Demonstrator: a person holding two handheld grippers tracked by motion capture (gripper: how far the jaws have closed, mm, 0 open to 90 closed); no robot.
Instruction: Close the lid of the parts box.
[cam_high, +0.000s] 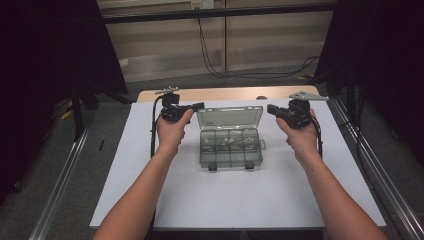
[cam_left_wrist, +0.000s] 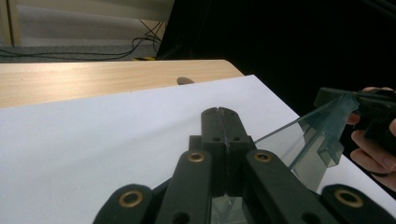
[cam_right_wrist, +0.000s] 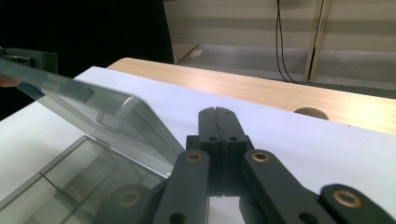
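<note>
A clear grey plastic compartment box (cam_high: 231, 150) sits in the middle of the white board, its lid (cam_high: 230, 117) standing up at the back. Small parts lie in its compartments. My left gripper (cam_high: 200, 106) is held level beside the lid's upper left corner, jaws shut with nothing between them. My right gripper (cam_high: 270, 108) hovers a little apart from the lid's upper right corner, also shut and empty. In the left gripper view the closed gripper (cam_left_wrist: 219, 112) points past the lid (cam_left_wrist: 322, 135). In the right gripper view the closed gripper (cam_right_wrist: 217, 112) sits beside the tilted lid (cam_right_wrist: 93, 112) and box base (cam_right_wrist: 70, 182).
The white board (cam_high: 150, 190) covers most of a wooden table (cam_high: 225, 93) that has a round hole (cam_right_wrist: 312, 113) near its back edge. Metal rails (cam_high: 65, 175) run along both sides. Cables (cam_high: 215, 65) lie on the floor behind.
</note>
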